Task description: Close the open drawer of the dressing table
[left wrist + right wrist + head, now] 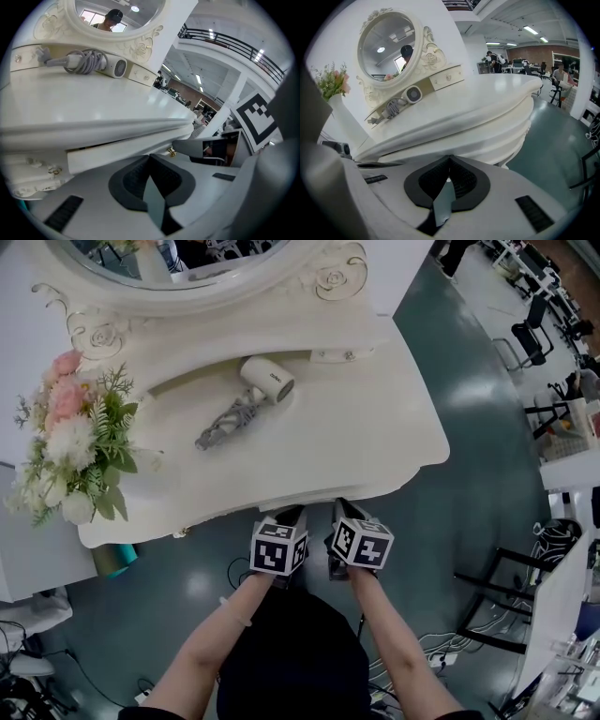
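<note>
- Head view: my left gripper and right gripper sit side by side at the 6 o'clock edge of the dressing table.
- Both pairs of jaws are closed on nothing.
- The drawer lies at 12 o'clock of the tips, slightly out, its long axis running 9 to 3.
- I judge that it needs a straight push toward 12.

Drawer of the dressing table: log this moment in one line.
drawer: nearly in, dark gap along its top | left gripper: shut, at drawer front | right gripper: shut, at drawer front
</note>
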